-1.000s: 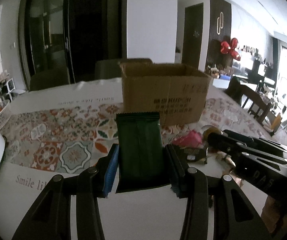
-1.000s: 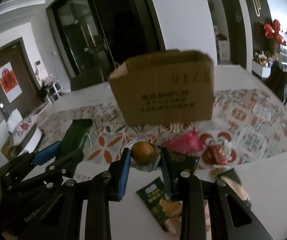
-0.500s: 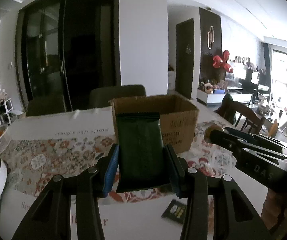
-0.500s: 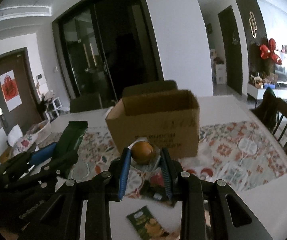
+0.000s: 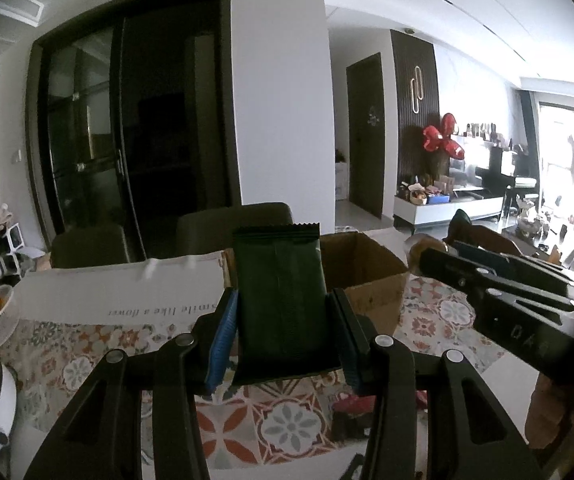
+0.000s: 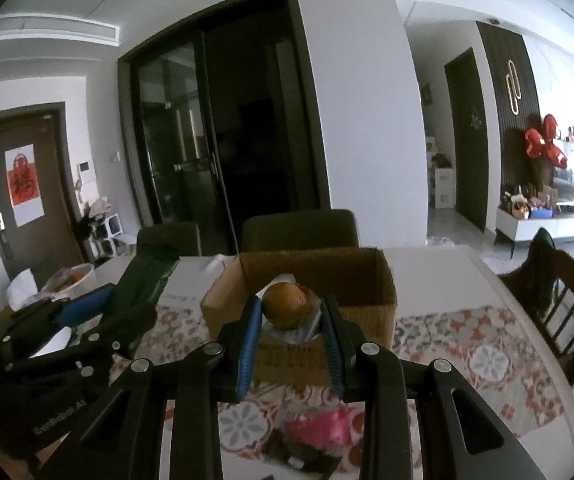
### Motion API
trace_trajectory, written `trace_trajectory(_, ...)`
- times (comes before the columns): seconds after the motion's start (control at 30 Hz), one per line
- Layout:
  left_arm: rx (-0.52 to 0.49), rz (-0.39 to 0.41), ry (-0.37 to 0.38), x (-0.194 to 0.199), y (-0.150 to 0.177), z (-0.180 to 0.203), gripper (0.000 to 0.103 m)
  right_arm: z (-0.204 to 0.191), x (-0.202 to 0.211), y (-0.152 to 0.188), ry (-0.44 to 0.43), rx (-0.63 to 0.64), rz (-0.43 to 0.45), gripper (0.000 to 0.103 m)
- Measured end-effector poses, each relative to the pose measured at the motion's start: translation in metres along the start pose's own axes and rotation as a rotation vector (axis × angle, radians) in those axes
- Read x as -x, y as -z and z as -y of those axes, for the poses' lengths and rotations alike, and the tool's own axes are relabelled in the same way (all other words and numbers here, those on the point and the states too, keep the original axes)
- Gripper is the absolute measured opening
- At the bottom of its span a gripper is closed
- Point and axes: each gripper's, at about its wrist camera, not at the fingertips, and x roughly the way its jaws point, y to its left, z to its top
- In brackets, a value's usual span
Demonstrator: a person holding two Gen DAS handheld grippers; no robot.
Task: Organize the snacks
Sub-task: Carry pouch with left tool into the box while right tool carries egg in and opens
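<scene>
worktop (image 5: pixel 87 308): white, under a floral tile-print runner (image 6: pixel 467 352)
box (image 6: pixel 351 276): open brown cardboard
your left hand-held gripper (image 5: pixel 283 328): pinching a flat dark green packet (image 5: pixel 281 300)
your right hand-held gripper (image 6: pixel 291 330): pinching a round wrapped bun (image 6: pixel 285 306)

— Any writing you can read here?

— On the white strip of the tablecloth (image 5: pixel 127 296), left of centre in the left wrist view, a line in script stands upside down: "Smile like a flower".

— And on the tools?

— The right gripper (image 5: pixel 419 256), at the right of that frame, bears pale letters on its black body, roughly "DAS". In the right wrist view the left gripper (image 6: pixel 127 292) carries "GenRobot.AI" at the lower left.

— Anything on the walls?

— A red poster (image 6: pixel 23 180) on the brown door, at left, shows one Chinese character. The print on the cardboard box (image 6: pixel 367 276) is too dark to read.
</scene>
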Motion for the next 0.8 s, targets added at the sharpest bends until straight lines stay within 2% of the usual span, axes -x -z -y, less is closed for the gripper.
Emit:
trace_trajectory(0.5, -0.044, -0.009, 0.009, -0.045, -0.032, 0.001, 0.045, 0.009, -0.045, -0.031, -0.008, 0.026, -0.015, 0.031)
trace_trajectory(0.8, -0.058, -0.066, 0.017, -0.093, -0.046, 0.001, 0.045, 0.021, -0.089, -0.046, 0.021, 0.037, -0.070, 0.031)
